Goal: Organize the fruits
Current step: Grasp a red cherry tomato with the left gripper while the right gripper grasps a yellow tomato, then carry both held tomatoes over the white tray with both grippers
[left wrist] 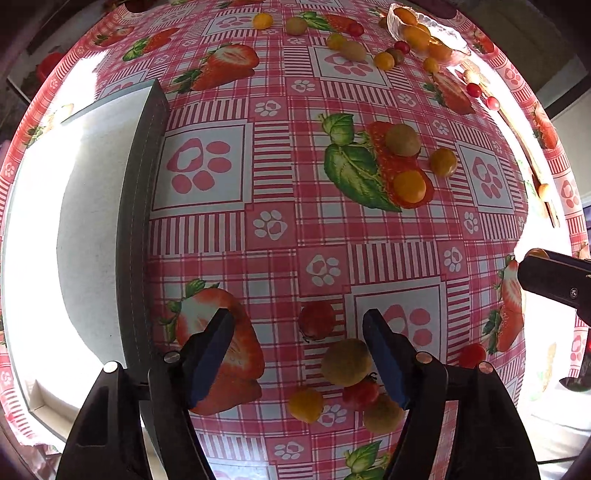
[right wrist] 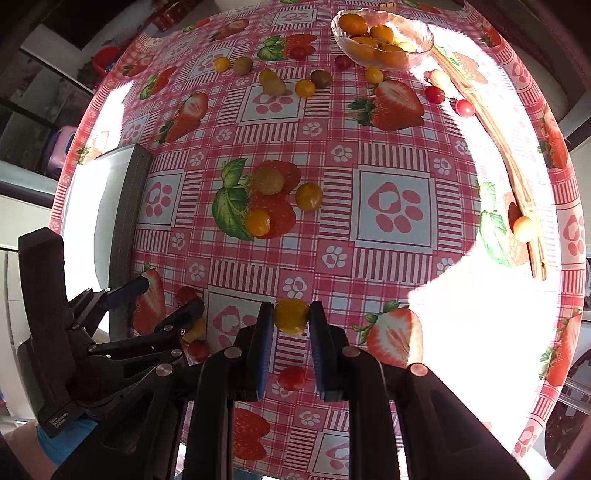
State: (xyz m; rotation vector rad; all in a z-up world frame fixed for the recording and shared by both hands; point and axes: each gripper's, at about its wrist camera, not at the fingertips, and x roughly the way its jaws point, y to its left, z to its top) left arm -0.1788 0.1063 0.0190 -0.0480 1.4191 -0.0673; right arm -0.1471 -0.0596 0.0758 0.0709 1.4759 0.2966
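The right gripper (right wrist: 291, 316) pinches a yellow cherry tomato (right wrist: 291, 316) between its pads, above the strawberry-print tablecloth (right wrist: 391, 155). The left gripper (left wrist: 298, 350) is spread wide over a red cherry tomato (left wrist: 317, 319), touching nothing. At the far edge, a glass bowl (right wrist: 421, 51) holds several orange and yellow tomatoes (right wrist: 354, 24); others lie scattered across the cloth.
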